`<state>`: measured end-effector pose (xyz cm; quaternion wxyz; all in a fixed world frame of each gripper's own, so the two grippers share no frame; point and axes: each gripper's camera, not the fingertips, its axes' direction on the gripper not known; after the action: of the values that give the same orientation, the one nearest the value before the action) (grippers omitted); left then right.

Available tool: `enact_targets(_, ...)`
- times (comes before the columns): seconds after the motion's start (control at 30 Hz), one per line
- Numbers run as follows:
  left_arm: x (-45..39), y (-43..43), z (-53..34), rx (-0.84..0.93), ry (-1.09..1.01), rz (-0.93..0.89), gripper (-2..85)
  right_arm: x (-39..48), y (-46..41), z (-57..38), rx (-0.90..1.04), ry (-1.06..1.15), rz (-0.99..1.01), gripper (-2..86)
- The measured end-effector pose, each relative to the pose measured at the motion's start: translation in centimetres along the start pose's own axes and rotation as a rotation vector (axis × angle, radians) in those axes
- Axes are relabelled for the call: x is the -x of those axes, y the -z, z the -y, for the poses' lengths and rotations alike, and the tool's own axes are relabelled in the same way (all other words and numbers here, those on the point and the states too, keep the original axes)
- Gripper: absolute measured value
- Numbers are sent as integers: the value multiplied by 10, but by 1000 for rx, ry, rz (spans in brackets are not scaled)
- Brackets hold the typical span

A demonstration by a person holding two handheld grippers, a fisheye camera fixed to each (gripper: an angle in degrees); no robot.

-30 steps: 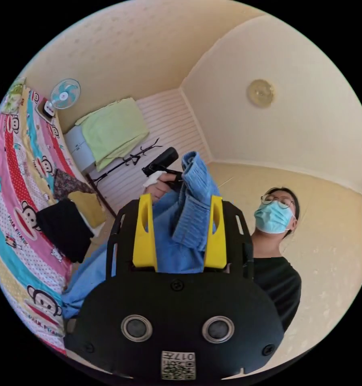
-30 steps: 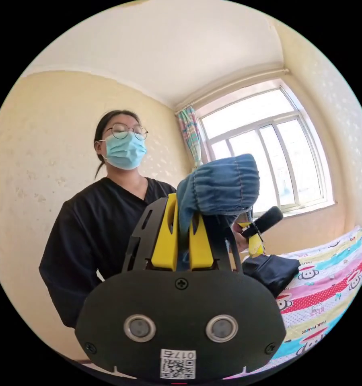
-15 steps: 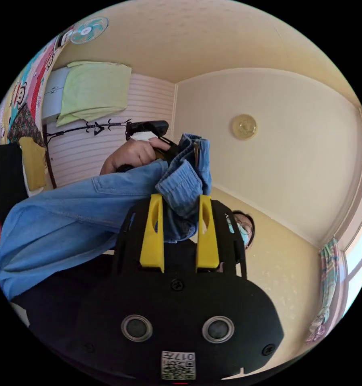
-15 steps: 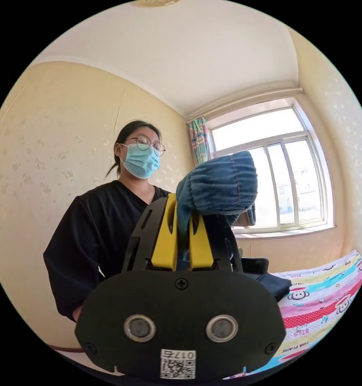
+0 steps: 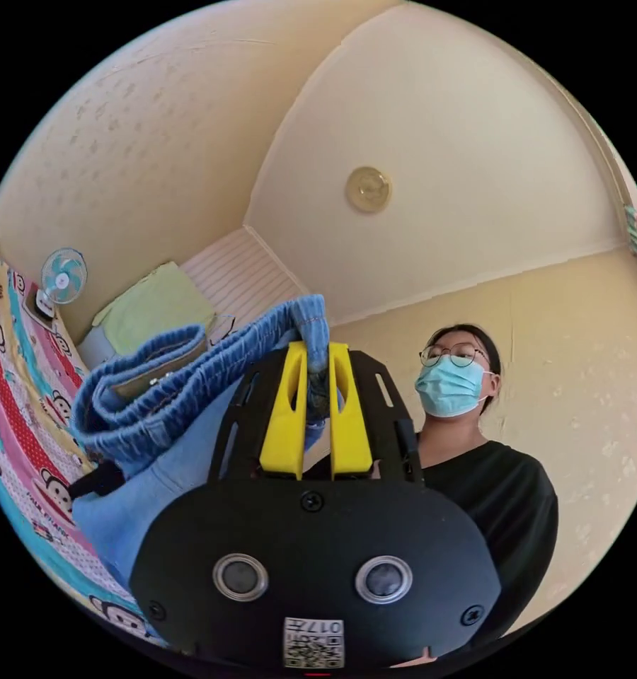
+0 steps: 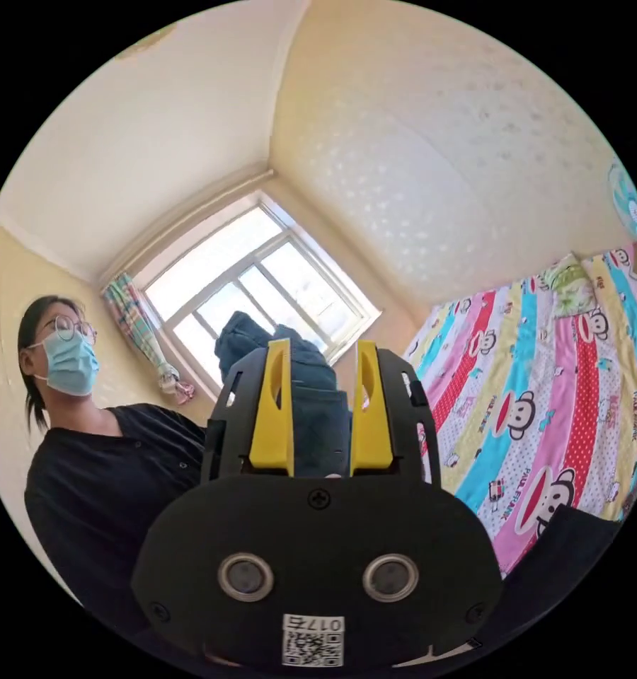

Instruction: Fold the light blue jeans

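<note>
The light blue jeans hang bunched in the air, elastic waistband uppermost, in the left gripper view. My left gripper is shut on an edge of the waistband, and the rest of the denim droops to the left of it over the bed. In the right gripper view a shaded fold of the jeans sits in the gap of my right gripper, whose yellow jaws stand apart, open. Both grippers point up toward the ceiling.
A person in a black top stands close behind the grippers. The bed with a striped cartoon sheet lies below, a dark garment at its near edge. A fan, a green cloth and a window line the walls.
My left jaws have closed on the waistband. My right jaws, shut on the denim before, have opened. Both cameras have swung round; the right now faces the window and bed.
</note>
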<state>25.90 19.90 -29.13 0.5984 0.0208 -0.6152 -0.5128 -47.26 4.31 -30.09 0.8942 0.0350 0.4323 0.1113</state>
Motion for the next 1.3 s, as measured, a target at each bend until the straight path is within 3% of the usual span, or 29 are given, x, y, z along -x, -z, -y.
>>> enact_targets(0.17, -25, -24, -5, 60, -56, -152, 51, 32, -75, -4, 148, 36, -71, 154)
enact_targets(0.43, -89, -62, -22, 170, -188, -577, 52, -6, -156, -12, 339, -30, 175, 170)
enact_targets(0.57, -131, -94, -35, 230, -286, -795, 55, -33, -188, -33, 424, -138, 441, 178)
enact_targets(0.8, -172, -157, -68, 340, -307, -797, 57, -32, -241, -91, 560, -264, 876, 198)
enact_targets(0.97, -179, -178, -84, 327, -263, -782, 57, 3, -254, -121, 536, -245, 1266, 192)
enact_targets(1.13, -183, -185, -96, 266, -226, -804, 56, 7, -256, -135, 481, -298, 1218, 172)
enact_targets(1.3, -192, -192, -103, 231, -214, -783, 56, 60, -263, -136, 626, -111, 1204, 159)
